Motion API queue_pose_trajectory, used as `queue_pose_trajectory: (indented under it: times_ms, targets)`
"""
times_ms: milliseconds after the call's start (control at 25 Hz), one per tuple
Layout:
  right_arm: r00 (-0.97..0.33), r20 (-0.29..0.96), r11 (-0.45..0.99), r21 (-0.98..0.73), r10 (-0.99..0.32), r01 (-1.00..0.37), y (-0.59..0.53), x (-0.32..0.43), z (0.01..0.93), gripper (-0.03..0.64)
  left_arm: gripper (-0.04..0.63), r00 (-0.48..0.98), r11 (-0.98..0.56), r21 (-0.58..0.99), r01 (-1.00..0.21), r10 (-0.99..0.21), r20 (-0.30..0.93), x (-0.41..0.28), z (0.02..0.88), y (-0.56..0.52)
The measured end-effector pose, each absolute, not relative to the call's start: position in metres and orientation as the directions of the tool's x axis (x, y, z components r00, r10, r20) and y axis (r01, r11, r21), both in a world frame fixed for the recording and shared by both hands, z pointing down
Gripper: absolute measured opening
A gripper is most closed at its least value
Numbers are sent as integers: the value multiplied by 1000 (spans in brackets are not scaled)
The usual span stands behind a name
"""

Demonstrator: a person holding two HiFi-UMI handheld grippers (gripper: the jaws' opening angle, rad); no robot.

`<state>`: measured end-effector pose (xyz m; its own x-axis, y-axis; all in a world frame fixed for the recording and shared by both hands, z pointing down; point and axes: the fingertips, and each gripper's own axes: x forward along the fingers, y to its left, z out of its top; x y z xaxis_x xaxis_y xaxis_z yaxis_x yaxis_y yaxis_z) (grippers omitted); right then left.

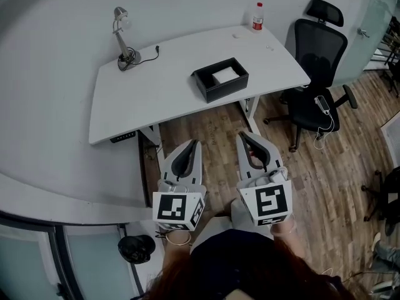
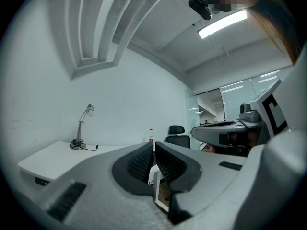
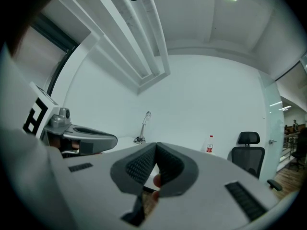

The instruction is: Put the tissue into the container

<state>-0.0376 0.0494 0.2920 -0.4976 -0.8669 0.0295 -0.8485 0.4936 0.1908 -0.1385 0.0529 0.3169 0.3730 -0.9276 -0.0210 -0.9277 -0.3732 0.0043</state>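
One flat white tissue (image 1: 225,75) lying inside one open black box (image 1: 215,94), on the surface (image 1: 144,99) well ahead of both claws; left claw (image 1: 195,144) clenched, empty; right claw (image 1: 242,136) clenched, empty; beyond them, one lamp (image 1: 129,57), one bottle (image 1: 257,16), one chair (image 1: 315,55).

The tabletop (image 1: 144,99) is white. The container (image 1: 209,87) is black and the tissue (image 1: 225,75) is white. The bottle (image 1: 257,16) has a red cap and a red label. The lamp (image 1: 122,36) is silver, its cable (image 1: 147,54) black. The chair (image 1: 315,61) is black. The floor (image 1: 212,136) is brown wood in planks. The left gripper (image 1: 194,144) and the right gripper (image 1: 243,135) are light grey with dark dotted pads (image 2: 139,163). Each cube (image 1: 178,209) carries black-and-white square markers.
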Motion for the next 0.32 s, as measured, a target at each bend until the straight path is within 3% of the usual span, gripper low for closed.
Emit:
queue_pose_trajectory:
  times_ms: [320]
  targets:
    - [-478, 37, 473, 228, -878, -851, 64, -46, 292, 20, 34, 389, -390, 35, -920, -921, -22, -147, 325, 60]
